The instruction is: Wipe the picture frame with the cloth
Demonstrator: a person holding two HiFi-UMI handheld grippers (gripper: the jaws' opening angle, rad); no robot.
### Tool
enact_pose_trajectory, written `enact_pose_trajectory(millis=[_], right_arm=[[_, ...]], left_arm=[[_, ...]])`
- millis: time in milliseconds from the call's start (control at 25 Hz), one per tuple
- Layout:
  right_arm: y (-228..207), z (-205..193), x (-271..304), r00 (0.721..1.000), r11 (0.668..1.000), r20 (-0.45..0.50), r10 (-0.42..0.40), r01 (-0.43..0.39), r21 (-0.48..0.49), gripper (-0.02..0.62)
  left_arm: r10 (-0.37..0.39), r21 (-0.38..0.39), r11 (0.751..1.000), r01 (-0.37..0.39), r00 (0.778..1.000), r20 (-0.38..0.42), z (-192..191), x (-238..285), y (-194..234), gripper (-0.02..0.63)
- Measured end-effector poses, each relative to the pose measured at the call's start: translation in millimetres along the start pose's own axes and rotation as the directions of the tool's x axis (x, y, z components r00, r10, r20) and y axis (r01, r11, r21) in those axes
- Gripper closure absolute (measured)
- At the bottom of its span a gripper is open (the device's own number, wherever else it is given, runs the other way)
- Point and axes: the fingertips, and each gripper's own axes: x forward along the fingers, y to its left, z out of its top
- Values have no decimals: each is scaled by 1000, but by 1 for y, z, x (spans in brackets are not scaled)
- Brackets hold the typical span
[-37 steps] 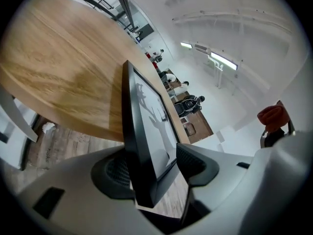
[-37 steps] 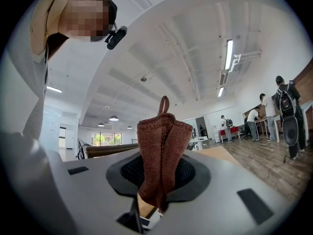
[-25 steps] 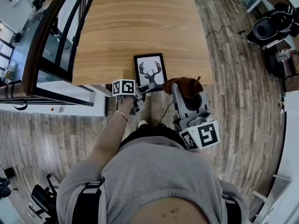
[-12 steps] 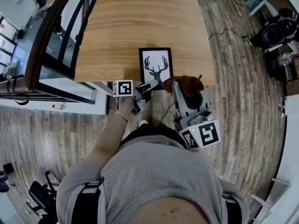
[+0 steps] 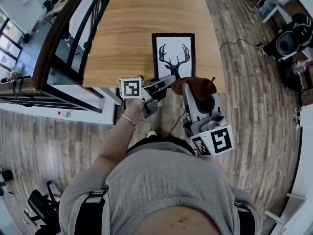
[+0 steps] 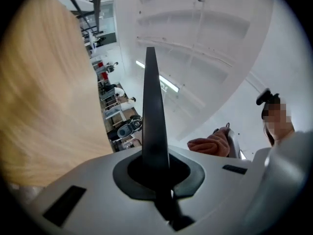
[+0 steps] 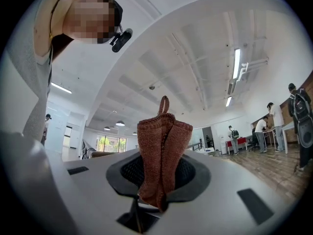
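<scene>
Head view puts the picture frame point(image 5: 173, 58) over the near edge of the counter point(image 5: 132, 28), its deer print facing up at you. Your left claw point(image 5: 163, 85) is clamped tight on the frame's bottom rail, just off that same edge. In the left gripper view the frame point(image 6: 152, 116) runs edge-on as a thin dark blade from between the jaws, so the grip covers only a narrow strip of one side. It looks to be carried clear of the counter rather than resting on it. That is your main risk: press the cloth point(image 5: 199, 88) against the far part of the frame and the long lever may twist it in the pads. It could also pop out entirely. Being at the counter's near edge, it could then drop past the counter to the floor instead of landing flat. Your right claw point(image 5: 190, 88) waits just off the counter's near edge too, pinching the rust-brown knitted cloth point(image 7: 161, 155) in a bunched fold with a loop at the top. The wad is narrow, so a hard or tilted stroke could bring the claw's tips onto the print's face and scratch it. The cloth could also be dragged out of the pinch. I would rest the frame on the counter or keep your strokes light and close to the held rail.
</scene>
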Motion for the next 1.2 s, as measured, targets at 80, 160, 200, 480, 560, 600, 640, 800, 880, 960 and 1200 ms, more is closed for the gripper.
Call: enact_pose_trajectory(millis=[80, 160, 200, 480, 560, 600, 640, 800, 880, 960, 1200], right_arm=[[0, 7, -1, 1000, 1000, 19, 3, -3, -8, 499], [1, 13, -1, 999, 1000, 35, 7, -7, -18, 499], [2, 17, -1, 999, 1000, 45, 11, -10, -24, 499], [10, 37, -7, 995, 999, 97, 30, -27, -41, 499], [13, 39, -7, 994, 999, 105, 36, -32, -44, 499], [15, 41, -7, 993, 998, 110, 40, -35, -47, 499], [16, 43, -7, 992, 998, 116, 44, -38, -50, 500], [24, 63, -5, 986, 996, 157, 63, -53, -68, 499], [27, 86, 0, 974, 993, 210, 85, -67, -93, 499], [31, 113, 9, 955, 986, 273, 112, -72, -153, 499], [48, 181, 41, 902, 947, 391, 184, -56, -317, 499]], left_arm=[[-19, 95, 995, 21, 999, -26, 9, 8, -18, 588], [-26, 194, 980, 35, 999, -47, 18, 12, -33, 588], [-23, 244, 969, 37, 998, -59, 21, 13, -39, 588], [-78, 399, 912, 99, 995, -68, 31, 19, -83, 588], [-88, 427, 898, 108, 994, -68, 33, 18, -92, 588], [-90, 441, 891, 111, 994, -69, 33, 17, -96, 588], [-92, 453, 884, 113, 993, -69, 34, 17, -100, 588], [-99, 488, 864, 126, 992, -81, 29, 19, -115, 586], [-103, 497, 856, 139, 990, -98, 26, 20, -118, 588], [-104, 502, 853, 143, 989, -105, 24, 20, -120, 586], [-93, 505, 852, 140, 989, -116, 17, 23, -125, 588]])
